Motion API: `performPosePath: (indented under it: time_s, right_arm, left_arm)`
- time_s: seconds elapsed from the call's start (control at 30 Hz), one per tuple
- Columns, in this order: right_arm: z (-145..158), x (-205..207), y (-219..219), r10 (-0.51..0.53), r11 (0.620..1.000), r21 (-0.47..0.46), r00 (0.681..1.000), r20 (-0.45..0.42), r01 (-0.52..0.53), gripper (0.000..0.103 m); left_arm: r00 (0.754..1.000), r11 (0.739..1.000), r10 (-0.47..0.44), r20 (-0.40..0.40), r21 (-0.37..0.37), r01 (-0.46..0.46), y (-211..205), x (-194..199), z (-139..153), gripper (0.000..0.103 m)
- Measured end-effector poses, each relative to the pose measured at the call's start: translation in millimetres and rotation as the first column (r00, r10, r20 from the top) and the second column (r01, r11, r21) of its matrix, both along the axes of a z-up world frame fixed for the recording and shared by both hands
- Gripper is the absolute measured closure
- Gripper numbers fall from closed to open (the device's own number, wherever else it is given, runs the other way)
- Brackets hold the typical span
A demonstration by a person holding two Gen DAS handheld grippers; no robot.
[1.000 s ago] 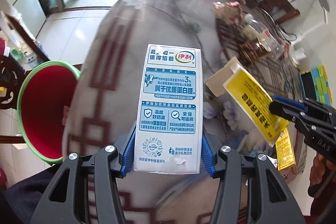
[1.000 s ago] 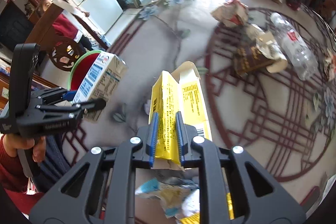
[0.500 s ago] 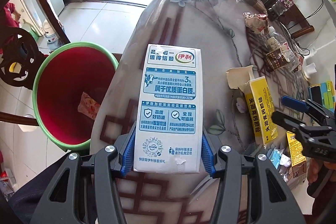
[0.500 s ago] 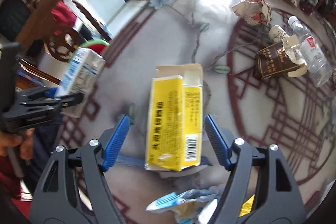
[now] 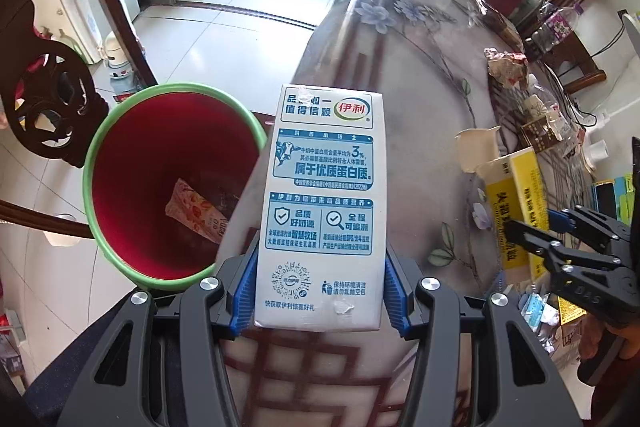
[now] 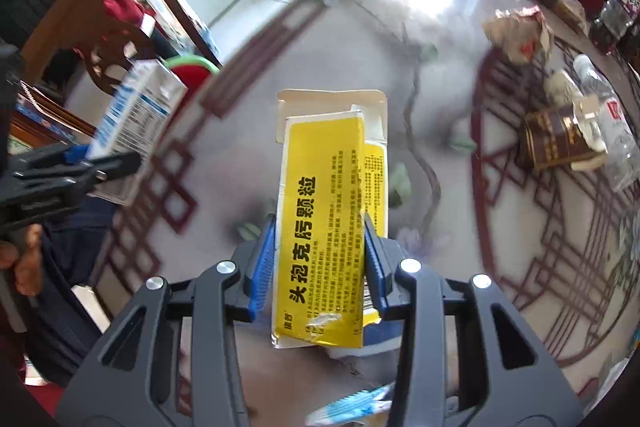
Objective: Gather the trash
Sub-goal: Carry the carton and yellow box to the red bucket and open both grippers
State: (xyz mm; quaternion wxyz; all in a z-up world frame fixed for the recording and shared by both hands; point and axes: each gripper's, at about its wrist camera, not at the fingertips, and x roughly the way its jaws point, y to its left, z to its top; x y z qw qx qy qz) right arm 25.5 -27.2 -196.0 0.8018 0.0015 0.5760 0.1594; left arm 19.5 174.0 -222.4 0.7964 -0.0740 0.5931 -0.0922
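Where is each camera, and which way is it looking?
Left wrist: sits on the left hand-held gripper, looking down past its milk carton at the bin and table; the right hand-held gripper shows.
Right wrist: sits on the right hand-held gripper, its jaws closing on the yellow box; a hand shows.
Both show carton, box, bin, table.
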Motion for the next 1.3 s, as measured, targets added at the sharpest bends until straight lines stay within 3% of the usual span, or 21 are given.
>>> performPosePath:
  time_s: [0.37,0.67,0.77,1.1,1.13,1.17,1.23,1.3]
  right_arm:
    - [22,19,38,0.058,0.990,0.126,0.998,0.020,-0.060,0.064]
    - [33,52,103,0.166,0.958,0.230,0.985,0.043,-0.172,0.064]
    - [33,58,121,0.193,0.949,0.244,0.980,0.048,-0.199,0.064]
    - [26,82,157,0.208,0.931,0.305,0.978,0.009,-0.201,0.063]
    - [27,84,160,0.207,0.930,0.306,0.978,0.015,-0.202,0.058]
    - [27,85,161,0.205,0.931,0.303,0.979,0.021,-0.201,0.044]
    - [35,85,157,0.178,0.939,0.288,0.983,0.052,-0.185,0.042]
    - [45,83,148,0.163,0.943,0.281,0.983,0.081,-0.179,0.042]
  left_arm:
    - [0.998,0.998,0.066,0.019,-0.005,-0.066,40,19,8,0.053]
    - [0.987,0.986,0.159,0.012,0.053,-0.160,77,45,5,0.053]
    - [0.983,0.976,0.184,0.023,0.110,-0.186,85,47,1,0.053]
    - [0.976,0.965,0.216,-0.026,0.157,-0.210,99,55,-18,0.052]
    - [0.974,0.963,0.226,-0.030,0.160,-0.219,101,56,-19,0.052]
    - [0.971,0.960,0.239,-0.032,0.159,-0.231,103,56,-20,0.050]
    - [0.965,0.958,0.262,-0.035,0.134,-0.255,107,56,-22,0.037]
    - [0.964,0.964,0.261,-0.048,0.064,-0.258,106,57,-22,0.038]
